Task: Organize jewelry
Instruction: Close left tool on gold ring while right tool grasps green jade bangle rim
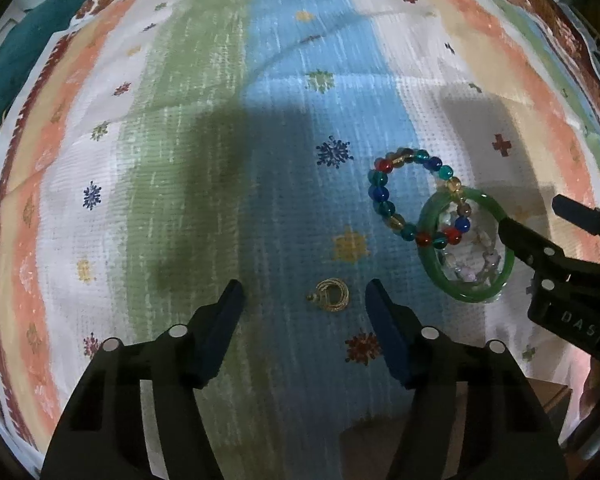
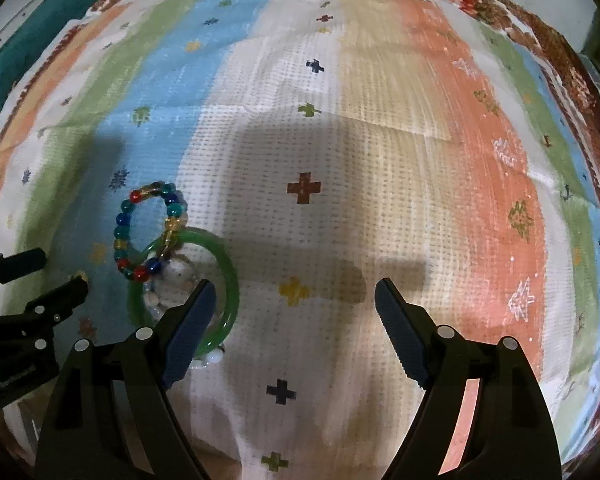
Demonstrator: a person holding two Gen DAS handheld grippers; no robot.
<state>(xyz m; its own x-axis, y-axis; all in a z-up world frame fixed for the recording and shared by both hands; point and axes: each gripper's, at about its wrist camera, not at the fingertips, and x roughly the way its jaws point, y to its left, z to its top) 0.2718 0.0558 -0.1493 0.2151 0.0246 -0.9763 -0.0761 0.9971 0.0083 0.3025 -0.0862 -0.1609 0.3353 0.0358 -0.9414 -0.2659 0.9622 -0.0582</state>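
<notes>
The left gripper [image 1: 304,294] points steeply down at the striped cloth [image 1: 260,120] with its jaws released and apart, and a small gold ring-shaped ornament [image 1: 331,297] lies on the blue stripe between the fingertips, touched by neither. The right gripper [image 2: 294,300] is likewise spread wide and grasps nothing; its left finger [image 2: 192,328] stands in front of the green bangle [image 2: 230,280], contact not discernible. The bangle lies flat on the cloth, overlapping a multicoloured bead bracelet [image 1: 380,196] and encircling pale white beads [image 1: 474,264].
</notes>
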